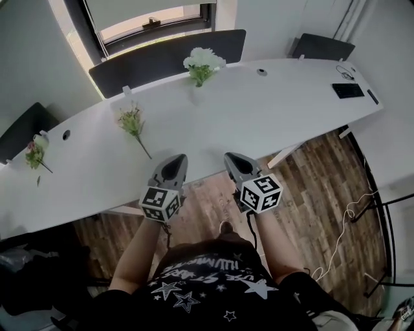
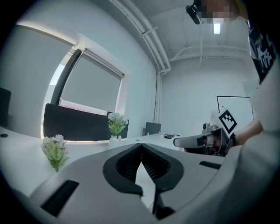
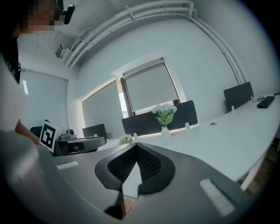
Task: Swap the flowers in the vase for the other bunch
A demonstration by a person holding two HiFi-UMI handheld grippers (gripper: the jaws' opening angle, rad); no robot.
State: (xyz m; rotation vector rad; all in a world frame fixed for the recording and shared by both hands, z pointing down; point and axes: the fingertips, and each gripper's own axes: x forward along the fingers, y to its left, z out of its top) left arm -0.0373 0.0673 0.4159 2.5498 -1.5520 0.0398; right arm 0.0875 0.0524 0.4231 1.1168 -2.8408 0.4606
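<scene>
— Where are the flowers?

— The white flowers [image 1: 204, 63] stand upright in a small white vase [image 3: 165, 131] at the far edge of the long white desk [image 1: 278, 110], just in front of a dark partition panel [image 1: 162, 61]. The loose bunch [image 1: 132, 121] lies flat on the desk, left of the vase and nearer, with its stem pointing towards the near edge.

— And the grippers?

— They hang side by side at the desk's near edge, well apart from both bunches. The left gripper [image 1: 178, 158] has its jaws clenched together with nothing between them. The right gripper [image 1: 231, 156] is the same, pads pressed tip to tip and empty.

— What lies between them and the vase?

— Only bare desk top. A third sprig with a pink bloom [image 1: 35, 155] lies at the far left, near a round cable hole [image 1: 66, 134]. A black keyboard [image 1: 347, 90] rests at the right end. Behind the panel is a window [image 1: 152, 19] with its blind partly lowered. Below the desk is a wood floor [image 1: 310, 194] with a white cable [image 1: 343, 226] trailing across it.

— Any writing?

— Each marker cube [image 1: 261, 192] carries only black-and-white square patterns. The person's black shirt [image 1: 213, 284] has white stars and a line of print that is too small and skewed to read.
</scene>
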